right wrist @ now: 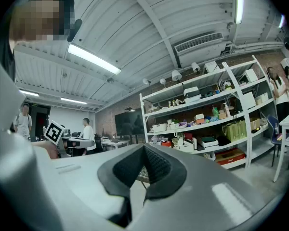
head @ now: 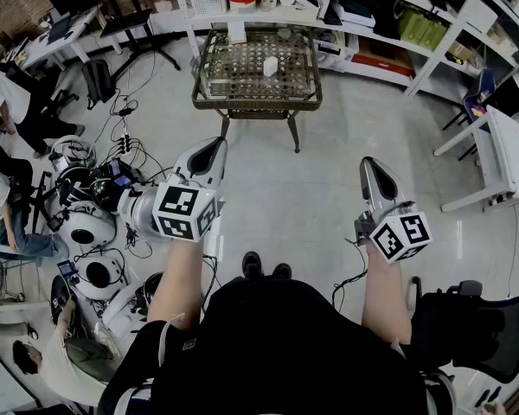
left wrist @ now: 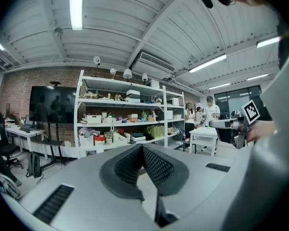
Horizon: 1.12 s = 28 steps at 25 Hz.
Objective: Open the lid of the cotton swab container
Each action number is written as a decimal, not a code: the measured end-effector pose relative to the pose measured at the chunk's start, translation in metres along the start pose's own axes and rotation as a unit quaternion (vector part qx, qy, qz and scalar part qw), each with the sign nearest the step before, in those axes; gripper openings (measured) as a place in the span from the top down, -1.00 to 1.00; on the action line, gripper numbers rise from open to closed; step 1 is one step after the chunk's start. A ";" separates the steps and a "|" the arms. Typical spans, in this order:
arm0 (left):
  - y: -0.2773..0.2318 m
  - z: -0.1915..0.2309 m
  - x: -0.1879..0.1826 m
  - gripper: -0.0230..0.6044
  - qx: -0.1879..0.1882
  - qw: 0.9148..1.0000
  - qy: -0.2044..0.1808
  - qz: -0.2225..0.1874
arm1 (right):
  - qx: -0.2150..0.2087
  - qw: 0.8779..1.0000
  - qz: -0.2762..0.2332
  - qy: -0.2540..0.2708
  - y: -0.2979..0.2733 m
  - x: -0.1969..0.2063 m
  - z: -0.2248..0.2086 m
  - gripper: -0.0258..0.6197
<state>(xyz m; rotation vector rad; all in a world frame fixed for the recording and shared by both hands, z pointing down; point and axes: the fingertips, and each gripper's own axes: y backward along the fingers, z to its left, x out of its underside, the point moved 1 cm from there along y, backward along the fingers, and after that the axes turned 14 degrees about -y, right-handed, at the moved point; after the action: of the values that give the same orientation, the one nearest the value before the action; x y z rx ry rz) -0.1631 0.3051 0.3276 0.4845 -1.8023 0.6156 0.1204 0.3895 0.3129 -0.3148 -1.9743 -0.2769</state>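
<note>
A small white container (head: 271,66) stands upright near the middle of the glass-topped wicker table (head: 209,93) at the far side of the floor. My left gripper (head: 211,148) is held in the air well short of the table, its jaws shut with nothing between them. My right gripper (head: 369,165) is raised at the same distance on the right, also shut and empty. In the left gripper view the dark pads (left wrist: 154,165) meet in a point, and in the right gripper view the pads (right wrist: 156,165) do the same. Neither gripper view shows the container.
White shelves (head: 363,11) full of boxes run behind the table. Cables and round white devices (head: 86,227) crowd the floor at the left, where people sit. A white table (head: 510,158) and a black chair (head: 476,327) stand at the right.
</note>
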 end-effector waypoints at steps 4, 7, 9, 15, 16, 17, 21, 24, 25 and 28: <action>0.000 -0.003 0.002 0.91 0.003 1.000 0.006 0.001 | 0.003 1.000 0.000 0.002 0.005 -0.001 -0.004 0.89; 0.000 -0.005 0.002 0.91 -0.001 1.000 0.005 0.004 | 0.004 1.000 -0.002 0.003 0.010 -0.003 -0.009 0.89; 0.001 -0.009 0.002 0.91 -0.003 1.000 0.004 0.007 | 0.005 1.000 -0.002 0.002 0.015 -0.004 -0.012 0.89; 0.005 -0.025 0.000 0.91 -0.003 1.000 -0.002 0.010 | 0.005 1.000 -0.009 -0.006 0.028 -0.007 -0.016 0.89; 0.006 -0.026 0.001 0.91 -0.005 1.000 -0.002 0.012 | 0.005 1.000 -0.011 -0.008 0.029 -0.008 -0.018 0.89; 0.007 -0.027 0.002 0.91 -0.007 1.000 -0.002 0.013 | 0.006 1.000 -0.013 -0.010 0.031 -0.008 -0.020 0.89; 0.003 -0.031 0.001 0.91 -0.011 1.000 -0.005 0.016 | 0.011 0.999 -0.022 -0.024 0.037 -0.009 -0.033 0.89; -0.006 -0.027 0.001 0.91 -0.009 1.000 -0.009 0.019 | 0.012 0.999 -0.018 -0.037 0.032 -0.004 -0.039 0.89; -0.010 -0.025 0.001 0.91 -0.009 1.000 -0.009 0.019 | 0.012 0.999 -0.016 -0.039 0.030 -0.002 -0.040 0.89; -0.025 -0.019 0.003 0.91 -0.009 1.000 -0.007 0.010 | 0.011 0.999 -0.010 -0.041 0.019 0.004 -0.045 0.89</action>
<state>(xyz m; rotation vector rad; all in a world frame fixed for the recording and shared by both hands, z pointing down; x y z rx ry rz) -0.1347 0.2974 0.3396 0.4609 -1.8252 0.6112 0.1635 0.3930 0.3361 -0.2970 -2.0605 -0.2582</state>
